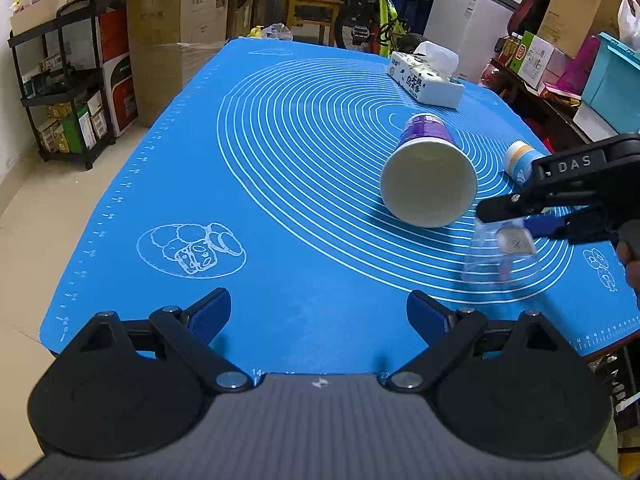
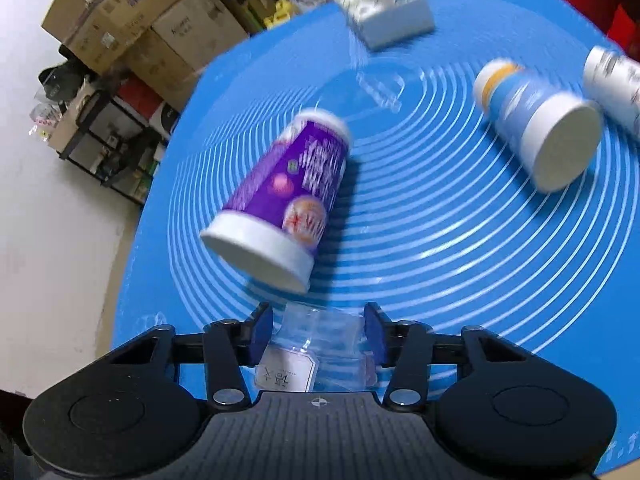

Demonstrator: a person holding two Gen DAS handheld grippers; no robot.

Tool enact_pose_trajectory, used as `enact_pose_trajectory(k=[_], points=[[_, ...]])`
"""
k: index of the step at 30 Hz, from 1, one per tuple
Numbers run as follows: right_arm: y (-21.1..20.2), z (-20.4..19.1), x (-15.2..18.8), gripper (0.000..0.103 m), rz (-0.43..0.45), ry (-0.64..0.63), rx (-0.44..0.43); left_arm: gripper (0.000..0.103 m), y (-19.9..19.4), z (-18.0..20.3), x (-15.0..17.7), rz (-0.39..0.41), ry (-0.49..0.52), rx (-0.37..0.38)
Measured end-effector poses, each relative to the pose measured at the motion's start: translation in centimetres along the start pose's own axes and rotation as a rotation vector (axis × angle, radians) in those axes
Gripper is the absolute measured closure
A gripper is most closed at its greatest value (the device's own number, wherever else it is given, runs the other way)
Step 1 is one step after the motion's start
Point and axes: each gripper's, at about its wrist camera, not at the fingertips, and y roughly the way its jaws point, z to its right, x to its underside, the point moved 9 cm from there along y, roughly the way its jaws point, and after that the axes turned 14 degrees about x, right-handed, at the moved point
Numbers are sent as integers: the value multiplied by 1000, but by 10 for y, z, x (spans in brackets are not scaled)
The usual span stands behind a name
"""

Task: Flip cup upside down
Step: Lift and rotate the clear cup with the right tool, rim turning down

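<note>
Your left tool [image 1: 319, 312] was spread wide w/ nothing between its fingers, hanging over the near edge of the blue mat [image 1: 280, 184] on the desk, well short of the purple paper cup [image 1: 428, 172]. That cup is the landmark here: it lay on its side mid-mat, mouth toward the left cam.

Just right of and nearer than the purple cup, your right tool [image 2: 318, 334] was clenched on the clear plastic cup [image 2: 320, 356], the fingers pressing its walls on both sides. In the left view the clear cup [image 1: 498, 252] hung tilted under that tool [image 1: 516, 220], wide end down toward the mat; can't tell whether it touched the mat. The right view was motion-blurred, so you were prob. mid-swing w/ it. My read: the flip was underway, not yet set down.

Further right of the purple cup lay a blue-and-white cup [image 2: 536, 120] on its side, w/ another white container [image 2: 612, 84] just beyond it. Behind the purple cup, at the far side of the mat, sat a tissue pack [image 1: 426, 76].

What could go wrong from here:
- The clear cup is thin and prob. flexes; squeezing harder could crush it or pop it out of the pads.
- It sat close to the purple cup; a wide swing could knock that one rolling.
- Releasing before the rim was flat on the mat could let it tip onto its side.
- Its sticker label [image 2: 286, 374] sat by one finger; a slick patch there could let it slip.
</note>
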Motion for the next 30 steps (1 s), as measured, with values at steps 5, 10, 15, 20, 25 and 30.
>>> enact_pose_trajectory(k=[5, 10, 15, 20, 25, 30], points=[[-8, 11, -7, 54, 175, -143, 78, 9, 4, 2, -1, -1, -11, 10], [-31, 6, 2, 54, 493, -439, 171, 9, 6, 8, -1, 0, -7, 22], [-35, 15, 24, 54, 607, -635, 182, 9, 8, 16, -1, -6, -2, 29], [-43, 25, 38, 54, 632, -678, 174, 9, 10, 28, 0, -6, -2, 47], [-43, 38, 45, 54, 600, -641, 157, 9, 13, 44, 2, 1, -7, 67], [-51, 47, 47, 36, 593, -567, 110, 9, 14, 59, 5, 16, 8, 52]])
